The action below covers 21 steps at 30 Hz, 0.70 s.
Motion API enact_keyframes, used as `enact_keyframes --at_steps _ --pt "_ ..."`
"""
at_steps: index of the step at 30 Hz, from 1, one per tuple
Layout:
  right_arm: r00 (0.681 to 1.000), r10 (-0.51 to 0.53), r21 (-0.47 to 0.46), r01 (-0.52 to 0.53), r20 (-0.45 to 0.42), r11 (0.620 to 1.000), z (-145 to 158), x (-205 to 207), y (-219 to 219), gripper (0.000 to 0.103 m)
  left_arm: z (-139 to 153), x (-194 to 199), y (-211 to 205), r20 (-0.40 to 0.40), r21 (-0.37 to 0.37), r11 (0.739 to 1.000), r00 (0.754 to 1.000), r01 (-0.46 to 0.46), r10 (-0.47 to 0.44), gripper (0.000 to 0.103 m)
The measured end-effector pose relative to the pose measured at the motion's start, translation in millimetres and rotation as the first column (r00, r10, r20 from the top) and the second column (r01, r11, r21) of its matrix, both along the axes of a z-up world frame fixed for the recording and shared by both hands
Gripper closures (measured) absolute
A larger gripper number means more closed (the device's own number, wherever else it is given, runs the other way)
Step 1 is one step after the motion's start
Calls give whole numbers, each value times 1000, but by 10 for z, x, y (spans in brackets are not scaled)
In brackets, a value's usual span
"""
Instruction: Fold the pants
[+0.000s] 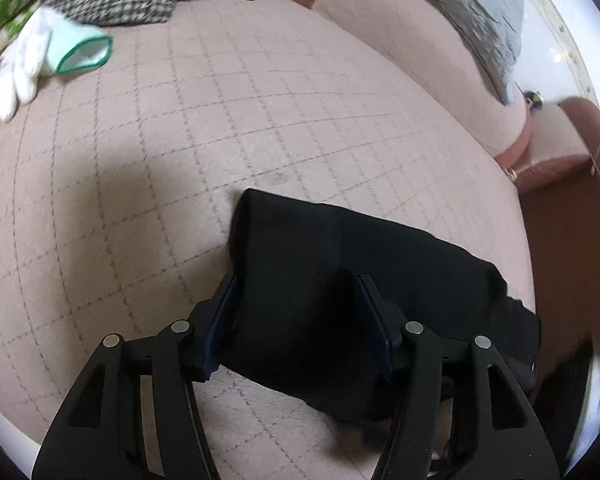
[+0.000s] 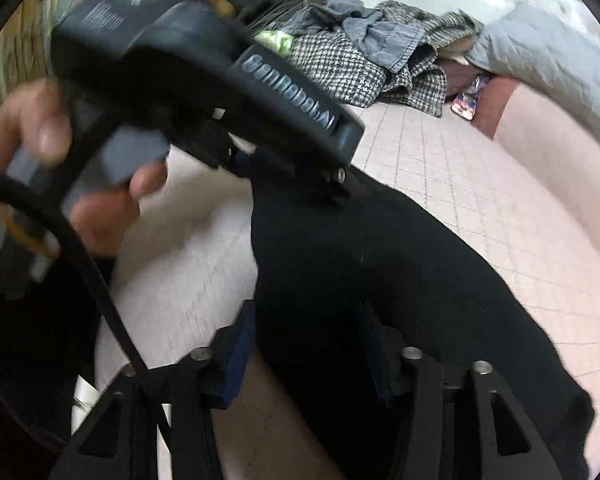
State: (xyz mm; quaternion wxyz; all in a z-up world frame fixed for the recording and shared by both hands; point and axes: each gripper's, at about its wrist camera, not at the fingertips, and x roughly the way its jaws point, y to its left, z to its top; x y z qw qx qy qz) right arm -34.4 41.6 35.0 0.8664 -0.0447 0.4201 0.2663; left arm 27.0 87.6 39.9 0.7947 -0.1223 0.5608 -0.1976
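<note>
Left gripper [image 1: 296, 316] stands parted astride the folded black pants [image 1: 340, 280] on the checked pink bedcover [image 1: 260, 120]; right gripper [image 2: 306, 344] likewise unclenched over them — pad contact lost in black. Beyond, a glove [image 1: 24, 64] and blurred clothes pile [image 2: 360, 56].

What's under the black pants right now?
The black pants lie folded on the pink checked bed cover, which shows all around them. Whatever sits directly beneath the fabric is covered. The left gripper stands open astride their near edge.
</note>
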Motion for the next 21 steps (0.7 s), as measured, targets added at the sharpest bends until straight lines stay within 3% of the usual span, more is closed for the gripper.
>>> enact_keyframes --at_steps 2,4,6,7,9,11,13,15,18,21 --pt "997 -52 183 63 -66 981 80 78 -250 77 126 -25 27 17 -36 999 1000 12 -11 46" --pt "988 -106 324 139 -116 936 110 111 -455 83 239 -68 66 31 -89 996 999 30 -27 46" --pt "976 -111 409 180 -187 894 50 155 -542 83 305 -111 95 48 -94 995 998 33 -29 46" --pt "971 -101 406 184 -217 895 -8 167 -500 83 308 -130 110 54 -74 997 998 30 -26 46" --pt "969 -79 323 154 -234 934 -118 129 -315 83 270 -157 137 62 -15 1000 998 15 -14 46" --pt "981 -93 265 137 -173 955 -100 51 -204 83 199 -175 195 67 34 999 998 -16 14 46" --pt "983 -112 215 143 -148 966 -35 16 -165 78 111 -156 288 34 16 999 999 -41 40 46" --pt "986 -115 168 134 -121 977 18 -70 -144 50 45 -140 358 9 -13 998 998 -54 54 46" --pt "996 -68 60 71 -60 996 34 -76 -33 48 70 -188 372 25 -56 997 999 -46 48 45" --pt "999 -34 -106 36 23 994 -52 -119 152 48 60 -223 255 30 -79 997 1000 3 -1 42"
